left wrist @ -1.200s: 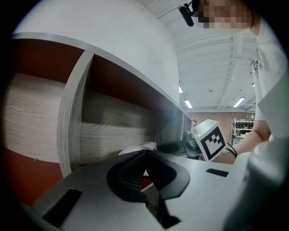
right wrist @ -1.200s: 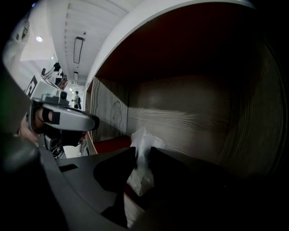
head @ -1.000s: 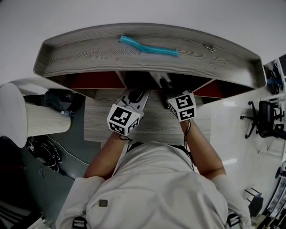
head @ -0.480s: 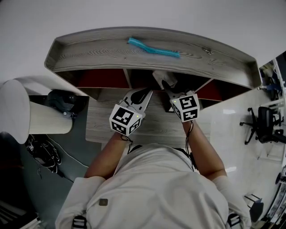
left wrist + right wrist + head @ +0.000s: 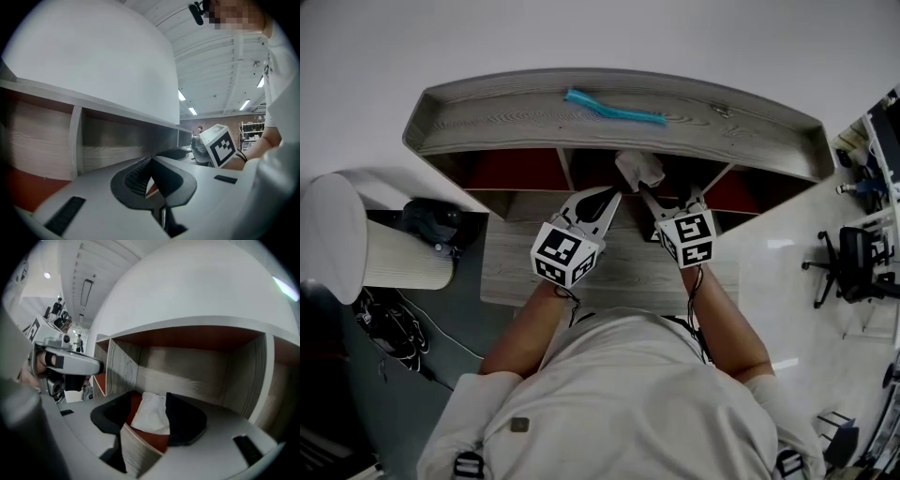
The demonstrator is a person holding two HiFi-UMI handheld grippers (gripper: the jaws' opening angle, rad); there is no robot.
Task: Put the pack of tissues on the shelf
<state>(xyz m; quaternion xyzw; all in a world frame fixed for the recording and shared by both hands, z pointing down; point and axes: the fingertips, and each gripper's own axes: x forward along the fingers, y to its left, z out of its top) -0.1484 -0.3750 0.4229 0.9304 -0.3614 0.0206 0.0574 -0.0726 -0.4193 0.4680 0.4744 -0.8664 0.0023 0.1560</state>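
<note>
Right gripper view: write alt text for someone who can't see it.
A white pack of tissues lies on the red floor of a wooden shelf compartment. It is seen between the right tongs, whose jaws have just been opening and now stand open, clear of it.

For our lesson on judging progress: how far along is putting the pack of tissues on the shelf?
Done: the white, soft pack of tissues lies in the middle compartment of the grey wooden shelf, on its red floor. In hand: the right gripper has just been opening its jaws; the pack shows between them, not pressed. Left: probably only drawing that gripper back out.
</note>
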